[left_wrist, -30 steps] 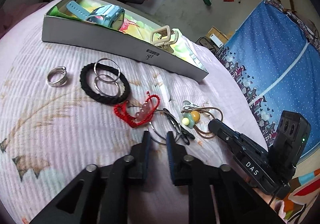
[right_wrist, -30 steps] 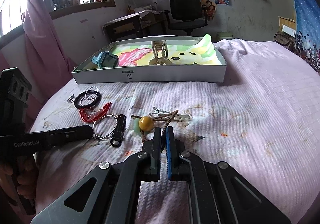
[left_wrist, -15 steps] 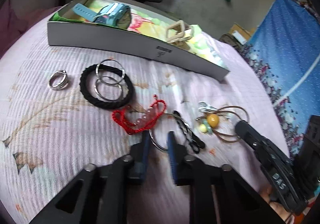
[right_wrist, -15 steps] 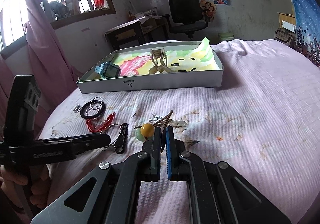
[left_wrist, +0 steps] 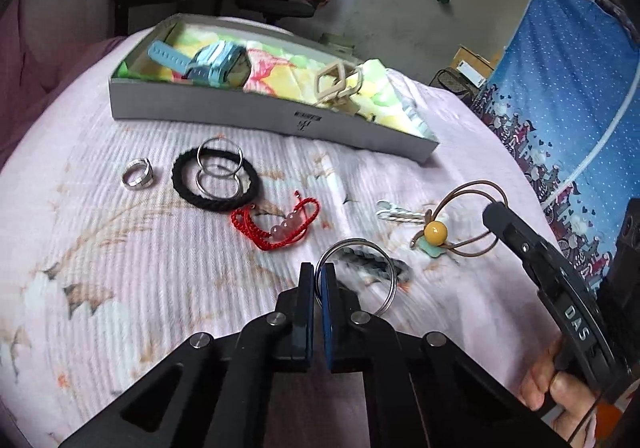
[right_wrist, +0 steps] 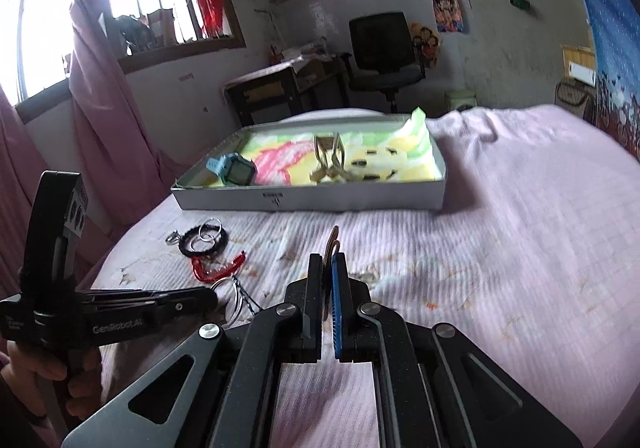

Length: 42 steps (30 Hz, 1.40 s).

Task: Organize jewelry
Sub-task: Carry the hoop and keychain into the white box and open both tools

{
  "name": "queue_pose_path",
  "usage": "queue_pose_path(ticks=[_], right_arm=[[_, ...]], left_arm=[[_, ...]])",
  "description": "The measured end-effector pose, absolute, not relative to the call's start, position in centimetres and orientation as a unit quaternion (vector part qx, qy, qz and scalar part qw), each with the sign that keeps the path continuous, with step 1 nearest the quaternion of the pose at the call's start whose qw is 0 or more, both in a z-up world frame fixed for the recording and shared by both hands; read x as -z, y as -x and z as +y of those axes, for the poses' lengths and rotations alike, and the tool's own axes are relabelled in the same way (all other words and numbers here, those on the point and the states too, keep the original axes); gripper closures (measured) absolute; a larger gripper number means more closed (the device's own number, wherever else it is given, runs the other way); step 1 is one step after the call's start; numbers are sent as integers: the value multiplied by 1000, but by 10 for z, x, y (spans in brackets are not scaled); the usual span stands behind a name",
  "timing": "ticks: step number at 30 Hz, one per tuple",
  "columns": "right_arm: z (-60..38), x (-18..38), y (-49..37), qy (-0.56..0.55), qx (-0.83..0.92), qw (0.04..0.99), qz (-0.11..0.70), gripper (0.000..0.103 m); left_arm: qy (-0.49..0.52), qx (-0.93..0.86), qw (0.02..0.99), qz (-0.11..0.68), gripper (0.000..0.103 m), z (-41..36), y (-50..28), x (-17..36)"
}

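On the pink bedspread (left_wrist: 100, 288), the grey box (left_wrist: 248, 116) serves as the landmark; a blue watch (left_wrist: 216, 64) and a beige clip (left_wrist: 336, 82) lie inside it. In front of the box, from the left, a silver ring (left_wrist: 137, 175) sits near a black hair tie (left_wrist: 216, 180) with two thin hoops lying across it. Next comes a red bead bracelet (left_wrist: 276, 224). Nearer than that, the left gripper (left_wrist: 316, 280) pinches the rim of a large metal ring (left_wrist: 356, 276), its jaws almost together, a braided black strap trailing from it. Farthest right of the box, the right gripper (right_wrist: 327, 268) is clamped on a brown cord (left_wrist: 476, 208), whose yellow bead (left_wrist: 435, 233) rests beside a silver clasp (left_wrist: 394, 213).
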State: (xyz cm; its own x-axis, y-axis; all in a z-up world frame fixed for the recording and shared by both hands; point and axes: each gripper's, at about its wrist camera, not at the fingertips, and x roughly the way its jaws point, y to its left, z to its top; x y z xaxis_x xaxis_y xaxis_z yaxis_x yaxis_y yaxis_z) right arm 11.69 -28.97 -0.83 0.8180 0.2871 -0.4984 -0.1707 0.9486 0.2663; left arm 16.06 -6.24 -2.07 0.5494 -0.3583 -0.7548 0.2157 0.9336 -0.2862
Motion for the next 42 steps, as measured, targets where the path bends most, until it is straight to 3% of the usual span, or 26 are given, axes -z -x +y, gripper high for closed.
queue_pose_path(ticks=[7, 18, 28, 42], right_arm=[[-291, -23, -114, -68, -128, 962, 230, 99], [-288, -67, -184, -42, -166, 971, 167, 99], [-303, -20, -261, -107, -170, 957, 210, 99], [-305, 22, -275, -108, -158, 936, 295, 99]], left_arm=[[69, 164, 889, 422, 99, -59, -163, -13], [51, 121, 919, 373, 99, -68, -246, -55], [19, 87, 911, 403, 99, -96, -309, -23], [16, 70, 896, 438, 98, -98, -316, 10]])
